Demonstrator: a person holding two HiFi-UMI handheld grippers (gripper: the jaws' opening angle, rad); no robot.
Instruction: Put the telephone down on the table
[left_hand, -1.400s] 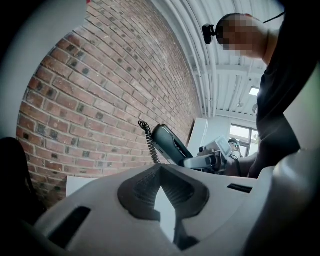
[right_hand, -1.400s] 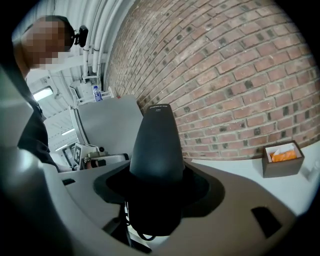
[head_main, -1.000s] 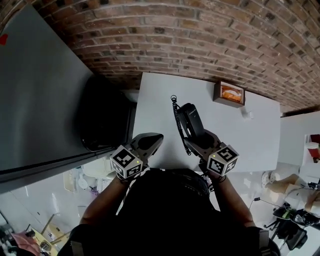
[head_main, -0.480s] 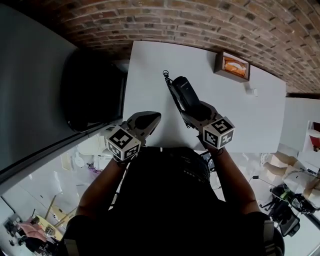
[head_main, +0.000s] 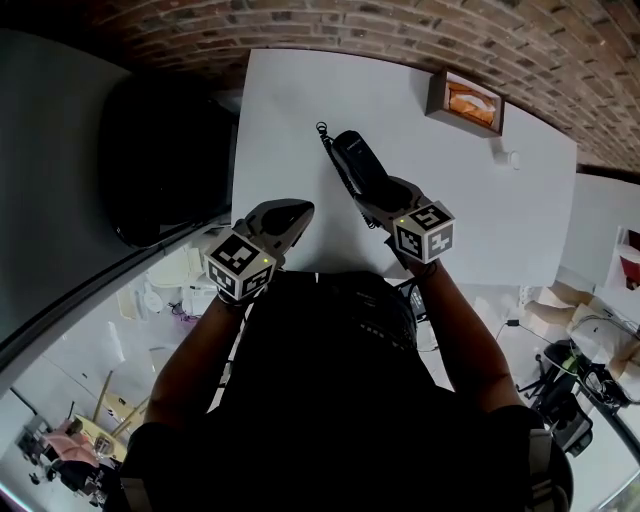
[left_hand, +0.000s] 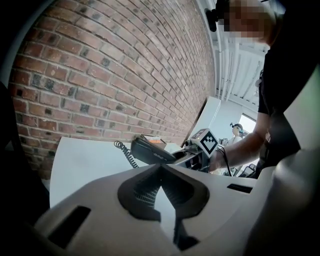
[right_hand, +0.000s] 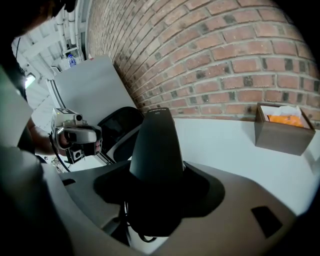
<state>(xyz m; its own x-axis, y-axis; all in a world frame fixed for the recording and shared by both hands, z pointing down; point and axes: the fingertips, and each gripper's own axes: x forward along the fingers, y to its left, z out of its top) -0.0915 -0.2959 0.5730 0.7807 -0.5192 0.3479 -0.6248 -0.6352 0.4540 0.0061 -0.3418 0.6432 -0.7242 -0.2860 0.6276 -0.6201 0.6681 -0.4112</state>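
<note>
A black telephone handset (head_main: 357, 163) with a coiled cord (head_main: 333, 158) is held above the white table (head_main: 290, 110). My right gripper (head_main: 378, 192) is shut on the handset (right_hand: 156, 147), which sticks out forward between the jaws. In the left gripper view the handset (left_hand: 150, 150) and its cord (left_hand: 127, 154) hang over the tabletop beside the right gripper's marker cube (left_hand: 206, 141). My left gripper (head_main: 290, 212) hovers at the table's near edge, left of the handset, jaws shut and holding nothing.
A small brown box with an orange item (head_main: 466, 101) stands at the table's far right by the brick wall. A dark chair (head_main: 165, 160) and a grey panel (head_main: 60, 180) lie left of the table. A small white object (head_main: 512, 158) rests near the box.
The right gripper has carried the handset further forward over the table. The left gripper stays near the front edge, still shut.
</note>
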